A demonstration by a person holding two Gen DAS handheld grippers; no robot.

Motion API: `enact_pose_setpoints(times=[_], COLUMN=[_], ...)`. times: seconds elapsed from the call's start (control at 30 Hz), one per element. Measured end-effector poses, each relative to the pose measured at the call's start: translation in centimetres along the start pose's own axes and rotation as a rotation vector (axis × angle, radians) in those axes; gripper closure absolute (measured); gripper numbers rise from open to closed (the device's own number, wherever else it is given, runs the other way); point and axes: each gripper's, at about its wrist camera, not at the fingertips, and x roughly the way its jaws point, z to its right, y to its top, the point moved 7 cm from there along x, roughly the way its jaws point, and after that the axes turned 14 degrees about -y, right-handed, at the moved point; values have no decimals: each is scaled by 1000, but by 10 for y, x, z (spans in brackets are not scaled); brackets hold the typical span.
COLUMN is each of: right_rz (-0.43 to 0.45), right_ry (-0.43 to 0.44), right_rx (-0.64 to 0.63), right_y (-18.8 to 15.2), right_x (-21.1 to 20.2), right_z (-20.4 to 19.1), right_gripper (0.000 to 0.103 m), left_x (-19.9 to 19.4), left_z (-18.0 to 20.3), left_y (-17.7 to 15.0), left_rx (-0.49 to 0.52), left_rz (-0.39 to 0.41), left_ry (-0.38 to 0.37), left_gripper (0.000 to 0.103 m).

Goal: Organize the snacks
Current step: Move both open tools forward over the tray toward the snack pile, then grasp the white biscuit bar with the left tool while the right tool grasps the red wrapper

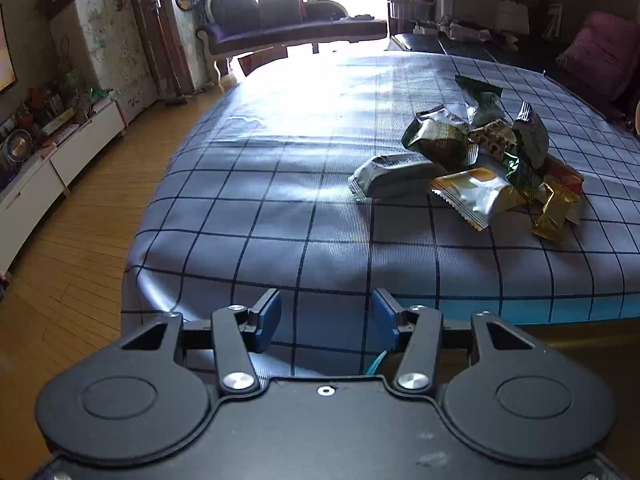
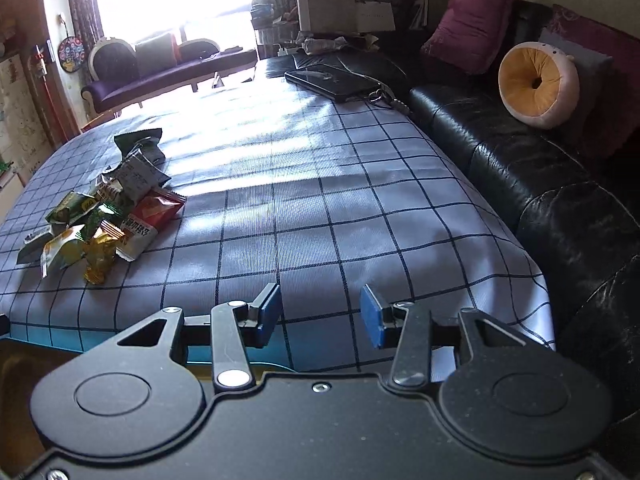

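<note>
A pile of several snack packets lies on the blue checked tablecloth, right of centre in the left wrist view. It holds green, gold and grey wrappers; a grey bar packet lies at its near left. In the right wrist view the same pile sits at the left, with a red packet on its right side. My left gripper is open and empty at the table's near edge. My right gripper is open and empty at the near edge, well right of the pile.
A black phone with a cable lies at the table's far right corner. A black leather sofa with cushions runs along the table's right side. Wooden floor and a white low cabinet lie to the left.
</note>
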Motion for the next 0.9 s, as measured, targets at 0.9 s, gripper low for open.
enact_pose_setpoints(times=[0.9], right_rz=[-178], right_ry=[249], right_rx=[123], right_y=[56], right_x=[4], right_z=[-87], right_gripper=[51], left_x=[23], left_z=[21], left_y=[77], left_rx=[268], left_rz=[-100], left_ry=[-227], left_gripper=[46])
